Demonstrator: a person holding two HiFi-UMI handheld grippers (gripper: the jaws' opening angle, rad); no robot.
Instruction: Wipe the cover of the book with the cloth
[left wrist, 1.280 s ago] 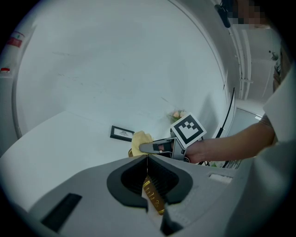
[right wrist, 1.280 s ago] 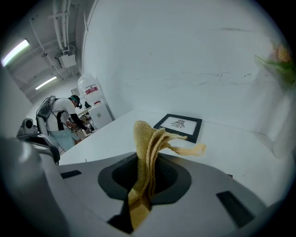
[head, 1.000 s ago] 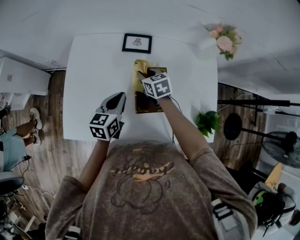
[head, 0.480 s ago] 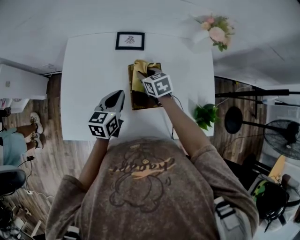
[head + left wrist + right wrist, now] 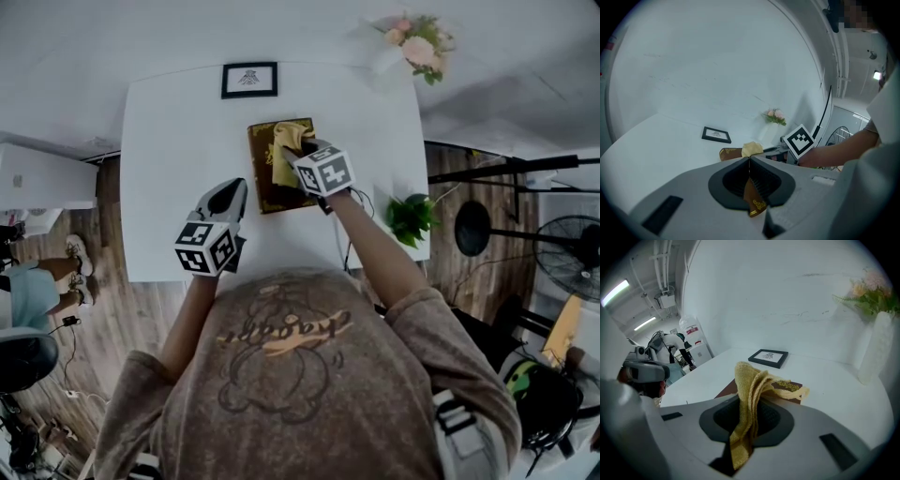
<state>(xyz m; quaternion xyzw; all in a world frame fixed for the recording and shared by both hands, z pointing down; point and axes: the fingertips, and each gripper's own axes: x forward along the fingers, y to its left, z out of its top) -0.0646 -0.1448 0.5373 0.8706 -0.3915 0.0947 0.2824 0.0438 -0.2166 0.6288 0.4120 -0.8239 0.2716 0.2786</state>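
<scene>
**On the table's middle, cloth meets cover**

Over at the far half of the book, the right gripper is clenched on the yellow cloth. The fabric hangs bunched between its jaws and drapes forward onto the brown cover. That reads as wiping under way, with the cloth touching the book's far right part. The near stretch of cover lies bare and likely has passes left, though no view shows how much is already clean.

The left gripper sits just beside the book's near left edge, jaws pressed together on nothing. A gold-trimmed corner shows through the gap behind its tips. The book lies flat on the white table, near a framed picture at the far edge.
</scene>
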